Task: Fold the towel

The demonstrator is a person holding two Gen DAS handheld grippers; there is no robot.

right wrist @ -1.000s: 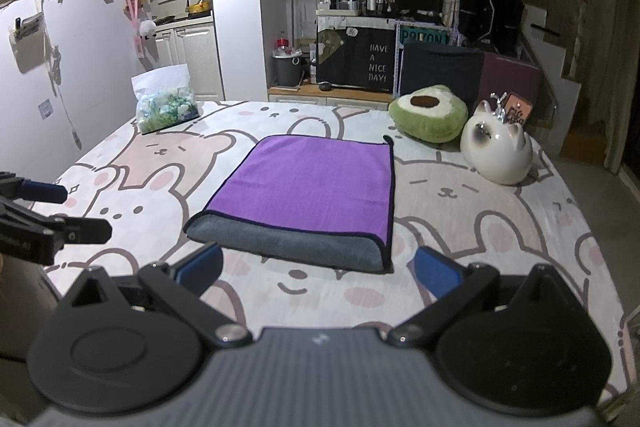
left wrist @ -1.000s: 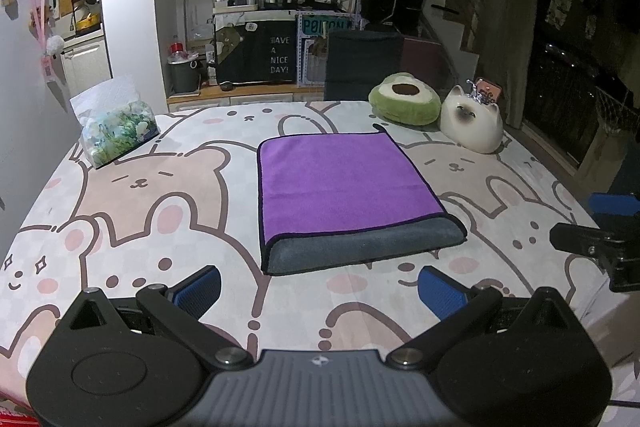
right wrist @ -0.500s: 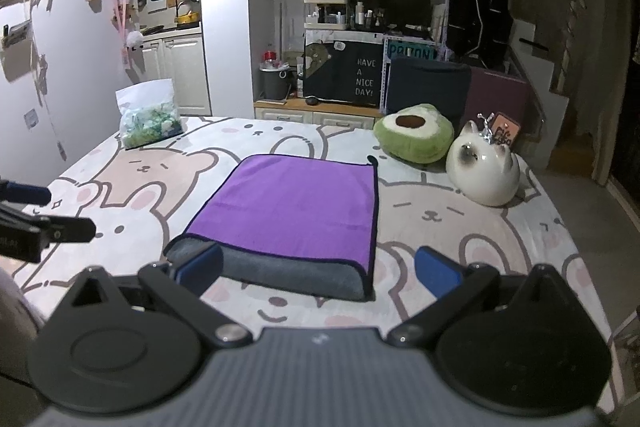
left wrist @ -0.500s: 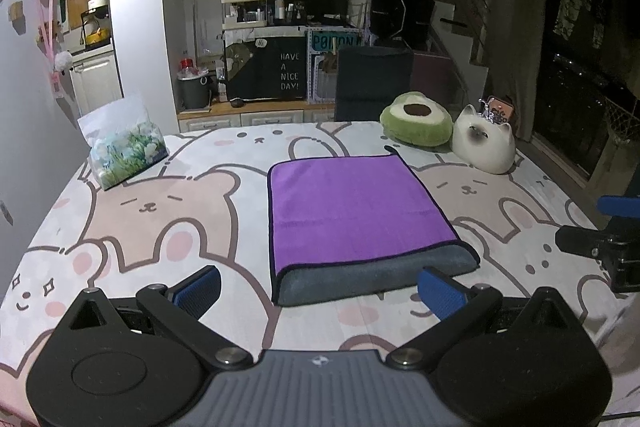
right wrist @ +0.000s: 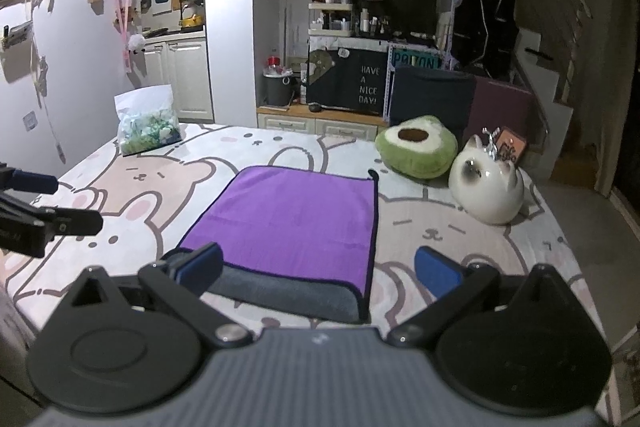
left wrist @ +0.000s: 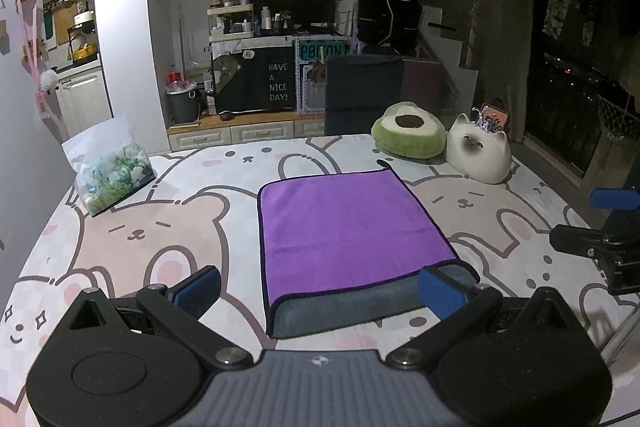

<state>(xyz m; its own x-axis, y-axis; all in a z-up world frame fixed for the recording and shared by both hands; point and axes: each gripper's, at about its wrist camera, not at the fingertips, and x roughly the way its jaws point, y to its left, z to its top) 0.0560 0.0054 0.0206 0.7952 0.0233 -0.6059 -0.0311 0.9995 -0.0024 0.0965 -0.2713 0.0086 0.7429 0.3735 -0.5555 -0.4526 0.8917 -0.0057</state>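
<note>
A purple towel (left wrist: pixel 344 227) with a grey underside lies folded on the table; its grey fold faces me. It also shows in the right wrist view (right wrist: pixel 296 215). My left gripper (left wrist: pixel 320 291) is open and empty, hovering just in front of the towel's near edge. My right gripper (right wrist: pixel 320 267) is open and empty, over the near edge. The right gripper also shows at the right edge of the left wrist view (left wrist: pixel 600 231). The left gripper shows at the left edge of the right wrist view (right wrist: pixel 44 207).
The table wears a cartoon bear and rabbit cloth (left wrist: pixel 152 235). An avocado plush (left wrist: pixel 408 135) and a white cat figure (left wrist: pixel 478 153) sit at the far right. A bag of green and white items (left wrist: pixel 112 175) stands at the far left. A dark chair (left wrist: pixel 364 91) stands behind the table.
Both grippers have drawn back and risen a little; the towel now sits lower and nearer the fingertips in both views. The towel has not moved.
</note>
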